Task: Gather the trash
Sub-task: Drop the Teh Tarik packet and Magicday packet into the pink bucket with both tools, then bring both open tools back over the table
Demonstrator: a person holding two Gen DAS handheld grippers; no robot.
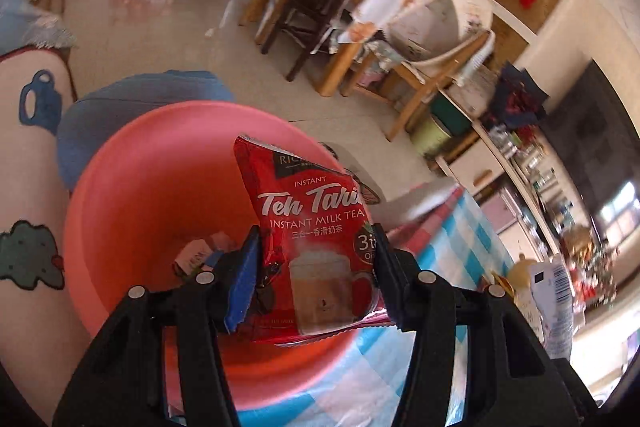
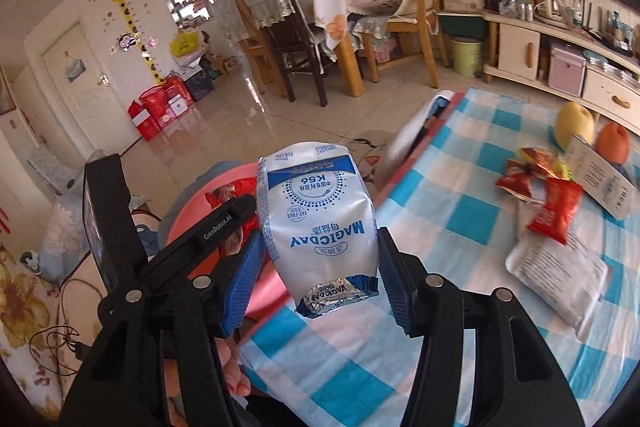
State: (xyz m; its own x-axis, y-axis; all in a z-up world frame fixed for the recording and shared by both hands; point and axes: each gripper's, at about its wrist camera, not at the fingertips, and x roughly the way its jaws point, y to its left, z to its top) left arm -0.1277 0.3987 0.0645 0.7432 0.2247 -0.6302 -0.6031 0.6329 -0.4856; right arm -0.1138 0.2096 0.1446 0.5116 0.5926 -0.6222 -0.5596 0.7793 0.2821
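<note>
My left gripper is shut on a red Teh Tarik milk tea packet and holds it over a pink basin. A small wrapper lies in the basin's bottom. My right gripper is shut on a white and blue Magicday pouch, held above the table's left edge. In the right wrist view the left gripper and the pink basin show to the left. Red snack wrappers and a white pouch lie on the checked tablecloth.
A yellow fruit, an orange fruit and a white box sit at the table's far right. Wooden chairs and a dining table stand across the tiled floor. A cabinet lines the right wall.
</note>
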